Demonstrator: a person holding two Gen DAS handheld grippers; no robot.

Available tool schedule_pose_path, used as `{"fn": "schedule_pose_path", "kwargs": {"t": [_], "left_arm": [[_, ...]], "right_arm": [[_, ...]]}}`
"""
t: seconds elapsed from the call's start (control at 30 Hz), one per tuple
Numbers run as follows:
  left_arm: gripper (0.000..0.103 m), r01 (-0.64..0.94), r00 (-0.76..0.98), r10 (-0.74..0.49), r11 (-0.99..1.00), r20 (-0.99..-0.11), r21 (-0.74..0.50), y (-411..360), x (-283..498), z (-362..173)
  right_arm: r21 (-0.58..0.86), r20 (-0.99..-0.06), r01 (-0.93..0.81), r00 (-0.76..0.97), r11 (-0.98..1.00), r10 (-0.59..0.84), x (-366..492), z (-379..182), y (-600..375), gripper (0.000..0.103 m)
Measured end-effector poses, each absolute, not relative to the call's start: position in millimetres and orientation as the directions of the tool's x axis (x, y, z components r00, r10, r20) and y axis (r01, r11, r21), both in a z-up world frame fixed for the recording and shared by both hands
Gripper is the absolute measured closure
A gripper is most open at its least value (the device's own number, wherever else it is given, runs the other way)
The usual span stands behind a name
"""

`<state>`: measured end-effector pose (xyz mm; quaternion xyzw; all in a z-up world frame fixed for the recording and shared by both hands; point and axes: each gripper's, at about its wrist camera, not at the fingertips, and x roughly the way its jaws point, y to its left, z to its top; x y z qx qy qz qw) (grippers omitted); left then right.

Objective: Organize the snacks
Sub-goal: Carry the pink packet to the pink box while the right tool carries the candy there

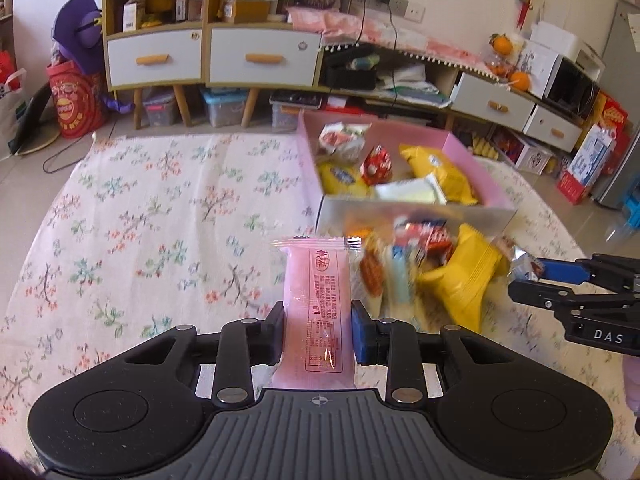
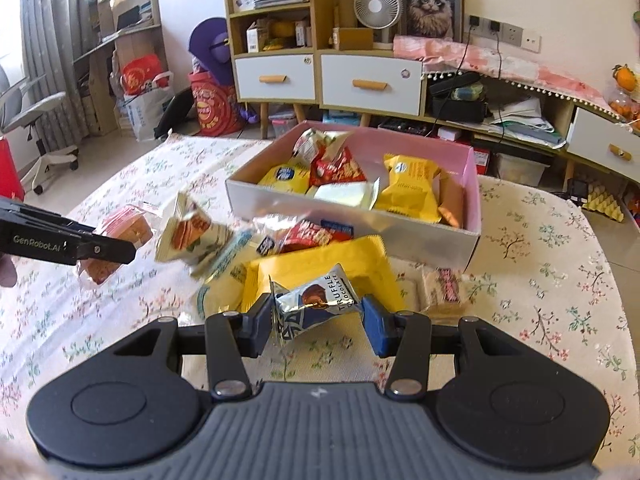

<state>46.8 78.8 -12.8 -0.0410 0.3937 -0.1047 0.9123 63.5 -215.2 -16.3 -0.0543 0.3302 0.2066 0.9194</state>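
My left gripper (image 1: 318,330) is shut on a pink wrapped snack bar (image 1: 316,292), held upright above the flowered tablecloth. Its black fingers (image 2: 108,250) also show at the left of the right wrist view, with the pink bar (image 2: 120,240) between them. My right gripper (image 2: 316,322) is shut on a silver and blue truffle chocolate packet (image 2: 316,300); it enters the left wrist view from the right edge as my right gripper (image 1: 528,276). A pink box (image 2: 472,172) holding several snacks stands behind a loose pile of packets (image 2: 280,248) on the table, including a yellow bag (image 1: 460,276).
The round table's flowered cloth (image 1: 140,220) spreads wide to the left of the pile. A small wrapped wafer (image 2: 444,288) lies right of the yellow bag. Cabinets with drawers (image 2: 332,76), a fan and floor clutter stand beyond the table's far edge.
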Motion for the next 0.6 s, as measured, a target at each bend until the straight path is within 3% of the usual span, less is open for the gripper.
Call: {"fn": "schedule_pose_path", "kwargs": {"t": [0.6], "left_arm": [[0.074,0.111,0.728,-0.234,0.968,-0.644,-0.227,53,98,15]], "right_arm": [[0.121,-0.577,-0.3,0.754,0.946,0.313,108,7,-224,0.059]]}}
